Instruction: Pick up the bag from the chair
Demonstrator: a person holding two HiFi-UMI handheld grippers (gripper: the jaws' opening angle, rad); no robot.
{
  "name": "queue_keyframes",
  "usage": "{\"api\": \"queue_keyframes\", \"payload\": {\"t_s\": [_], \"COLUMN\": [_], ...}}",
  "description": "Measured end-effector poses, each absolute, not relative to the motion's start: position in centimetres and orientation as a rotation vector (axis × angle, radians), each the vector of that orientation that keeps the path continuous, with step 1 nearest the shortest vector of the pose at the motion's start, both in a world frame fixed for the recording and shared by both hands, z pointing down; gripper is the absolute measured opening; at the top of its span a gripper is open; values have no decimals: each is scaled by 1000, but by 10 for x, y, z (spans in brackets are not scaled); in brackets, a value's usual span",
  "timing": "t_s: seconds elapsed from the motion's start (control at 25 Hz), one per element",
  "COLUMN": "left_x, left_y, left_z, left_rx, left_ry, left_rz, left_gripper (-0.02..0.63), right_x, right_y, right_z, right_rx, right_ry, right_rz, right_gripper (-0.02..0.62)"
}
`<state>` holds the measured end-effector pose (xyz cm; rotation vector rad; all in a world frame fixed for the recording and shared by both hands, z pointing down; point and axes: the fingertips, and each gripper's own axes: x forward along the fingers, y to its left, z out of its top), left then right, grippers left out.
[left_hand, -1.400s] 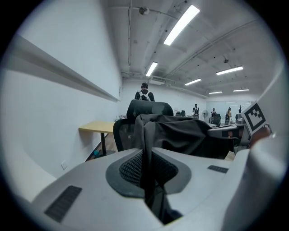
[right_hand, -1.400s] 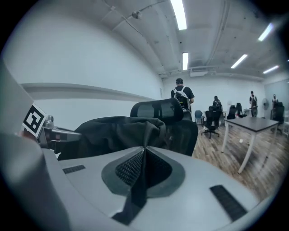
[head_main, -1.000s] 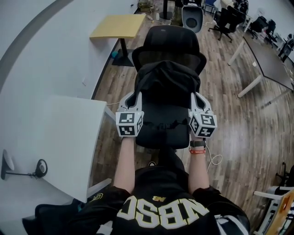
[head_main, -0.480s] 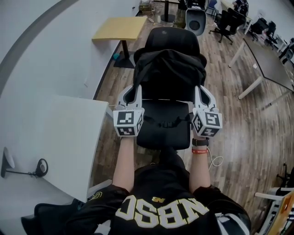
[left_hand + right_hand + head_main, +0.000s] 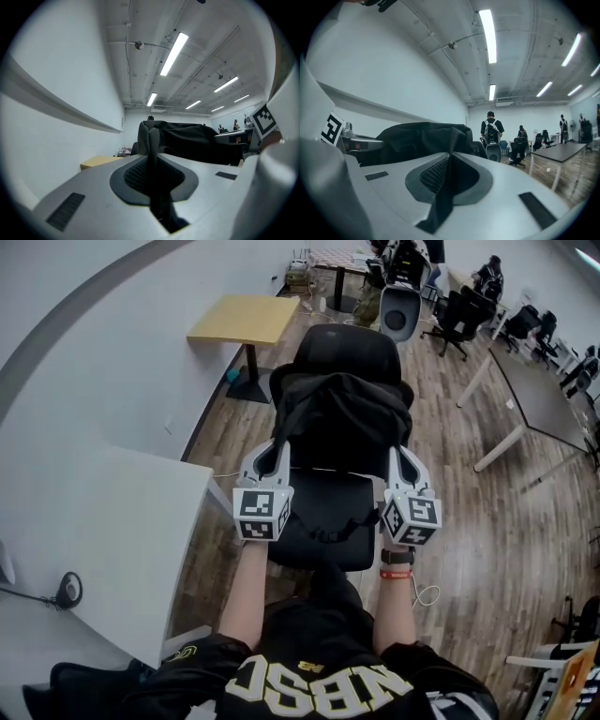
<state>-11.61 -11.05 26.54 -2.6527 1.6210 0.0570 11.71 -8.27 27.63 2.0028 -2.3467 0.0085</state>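
Bag (image 5: 339, 413) above chair (image 5: 323, 501), between left gripper (image 5: 277, 444) and right gripper (image 5: 397, 452)

An open-plan office: long desks (image 5: 542, 381), black swivel chairs (image 5: 457, 310), a wood-plank floor (image 5: 469, 521) and ceiling strip lights (image 5: 486, 35).

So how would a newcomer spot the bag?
Find the black chair at centre, beside the white table. The bag is the crumpled black fabric above its seat, pinched by the left gripper and right gripper, unlike the smooth chair back.
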Motion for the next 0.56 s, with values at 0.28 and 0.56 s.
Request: {"api": "queue_keyframes", "payload": {"t_s": [0.28, 0.56], "left_x": [-113, -128], "left_y": [-113, -115], "left_z": [269, 264], "left_rx": [-2669, -2644], "left_ry": [1618, 1661], "left_rz": [74, 103], "left_gripper": [41, 41], "right_x": [117, 100], "right_y": [-85, -94], "right_z": [275, 267], "right_rx": [1993, 1939], "right_ry": [-2342, -2379], "right_rz": [-2, -33], "right_gripper": [21, 23]}}
